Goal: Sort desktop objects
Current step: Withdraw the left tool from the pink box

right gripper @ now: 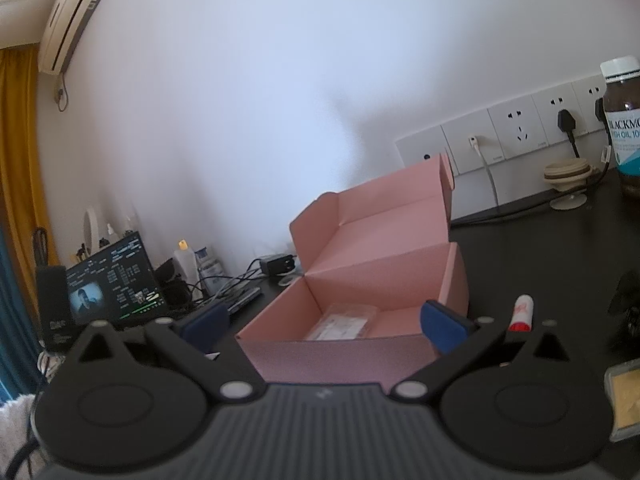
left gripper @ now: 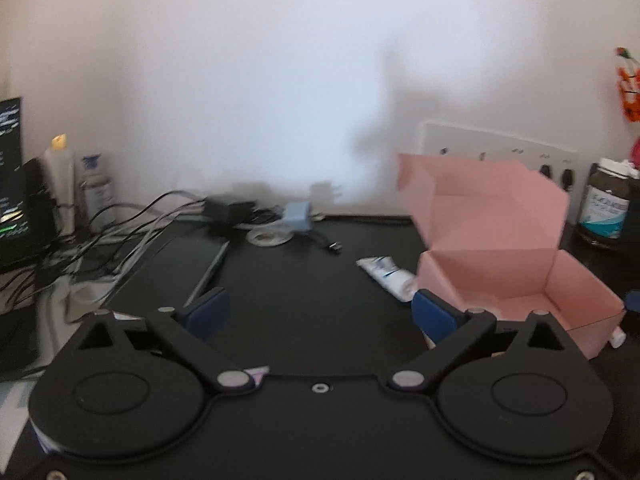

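Note:
An open pink cardboard box (left gripper: 516, 280) (right gripper: 352, 280) stands on the black desk with its lid raised. A clear plastic packet (right gripper: 344, 322) lies inside it. Left of the box lies a white tube with blue print (left gripper: 390, 278). Right of the box a small white and red stick (right gripper: 522, 312) rests on the desk. My left gripper (left gripper: 320, 312) is open over the desk, holding nothing, its right finger close to the tube and the box's front corner. My right gripper (right gripper: 324, 326) is open in front of the box, holding nothing.
A tangle of cables (left gripper: 112, 232) with a black adapter (left gripper: 230, 210) and a light blue plug (left gripper: 298, 216) lies at the back left. A laptop screen (right gripper: 114, 284) and bottles (left gripper: 94, 192) stand left. A brown supplement bottle (right gripper: 624, 128) and wall sockets (right gripper: 516, 128) are right.

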`<control>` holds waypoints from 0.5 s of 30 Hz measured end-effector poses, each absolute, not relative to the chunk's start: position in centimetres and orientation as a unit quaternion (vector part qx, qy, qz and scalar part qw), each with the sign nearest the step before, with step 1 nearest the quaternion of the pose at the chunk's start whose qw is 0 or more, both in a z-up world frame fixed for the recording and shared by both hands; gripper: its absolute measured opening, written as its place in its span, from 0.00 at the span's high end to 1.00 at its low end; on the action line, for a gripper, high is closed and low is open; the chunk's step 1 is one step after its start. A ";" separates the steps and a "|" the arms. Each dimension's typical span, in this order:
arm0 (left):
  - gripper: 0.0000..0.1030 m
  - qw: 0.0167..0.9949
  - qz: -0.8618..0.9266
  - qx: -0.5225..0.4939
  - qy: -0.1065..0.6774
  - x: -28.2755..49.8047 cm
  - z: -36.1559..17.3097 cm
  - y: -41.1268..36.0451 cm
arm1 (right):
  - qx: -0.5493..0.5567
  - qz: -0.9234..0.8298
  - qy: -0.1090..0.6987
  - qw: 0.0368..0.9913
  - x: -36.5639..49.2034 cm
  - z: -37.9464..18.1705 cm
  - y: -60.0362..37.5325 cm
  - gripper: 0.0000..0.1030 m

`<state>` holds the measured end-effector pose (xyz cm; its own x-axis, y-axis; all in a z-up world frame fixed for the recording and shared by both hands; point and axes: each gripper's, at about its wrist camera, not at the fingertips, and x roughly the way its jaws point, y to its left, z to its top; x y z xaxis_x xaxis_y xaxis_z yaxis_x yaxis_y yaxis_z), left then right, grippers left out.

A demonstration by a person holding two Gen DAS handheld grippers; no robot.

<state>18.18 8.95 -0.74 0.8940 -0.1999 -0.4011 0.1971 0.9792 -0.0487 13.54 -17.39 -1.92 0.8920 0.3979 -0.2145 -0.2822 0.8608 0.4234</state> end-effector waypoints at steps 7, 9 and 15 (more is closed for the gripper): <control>0.00 0.971 -0.161 0.010 0.178 16.9 -1.0 7.6 | 0.194 0.178 0.149 0.953 13.6 -2.0 -17.4 0.01; 0.00 0.968 -0.175 0.013 0.179 16.5 -1.1 7.2 | 0.191 0.177 0.150 0.954 13.7 -2.0 -17.3 0.01; 0.00 0.971 -0.168 0.046 0.164 15.6 -1.4 6.0 | 0.174 0.176 0.157 0.956 12.5 0.8 -19.6 0.01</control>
<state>15.63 6.01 -1.39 0.8897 -0.3106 -0.3345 0.3411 0.9394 0.0349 12.54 -19.61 0.81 0.8887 0.3911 -0.2393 -0.2819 0.8777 0.3876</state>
